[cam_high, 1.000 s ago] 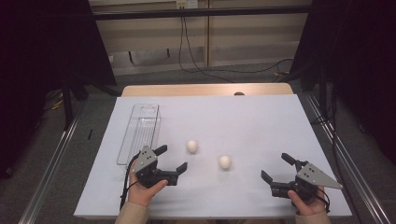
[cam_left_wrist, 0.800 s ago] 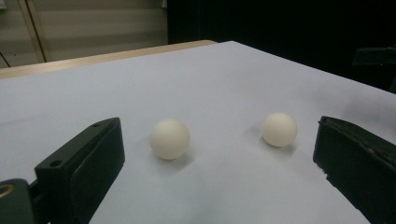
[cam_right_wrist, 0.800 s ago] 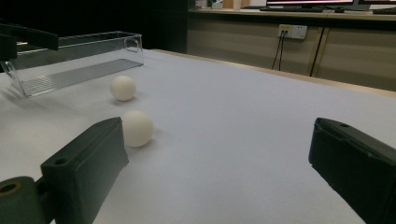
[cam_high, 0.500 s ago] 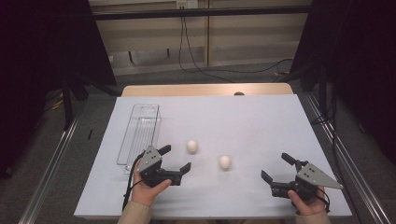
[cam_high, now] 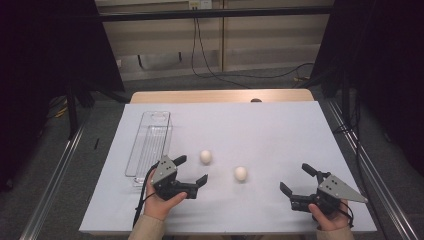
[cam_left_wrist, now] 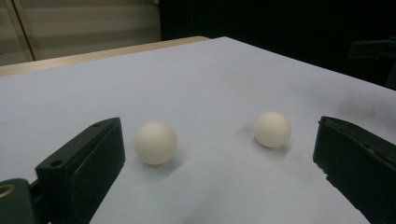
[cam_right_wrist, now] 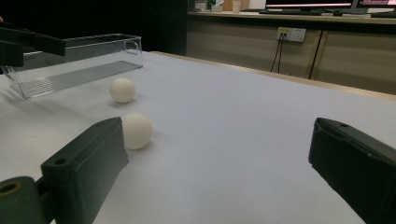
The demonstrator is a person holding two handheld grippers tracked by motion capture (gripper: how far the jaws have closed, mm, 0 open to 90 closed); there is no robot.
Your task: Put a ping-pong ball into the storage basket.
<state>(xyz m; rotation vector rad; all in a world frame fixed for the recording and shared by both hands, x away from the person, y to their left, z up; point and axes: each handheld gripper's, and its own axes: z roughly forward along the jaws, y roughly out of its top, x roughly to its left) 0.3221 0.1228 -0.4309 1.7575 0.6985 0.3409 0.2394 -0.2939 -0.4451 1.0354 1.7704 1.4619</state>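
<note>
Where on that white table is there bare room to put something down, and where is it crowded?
The far half of the white table, beyond both balls and right of the clear tray, lies bare. So does the strip between the right ball and the right claw. It is crowded near the left claw, close to the left ball and the tray.

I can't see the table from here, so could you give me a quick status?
Both grippers open, left, right. Two white balls loose on table. Clear tray far-left, nothing blocking.
</note>
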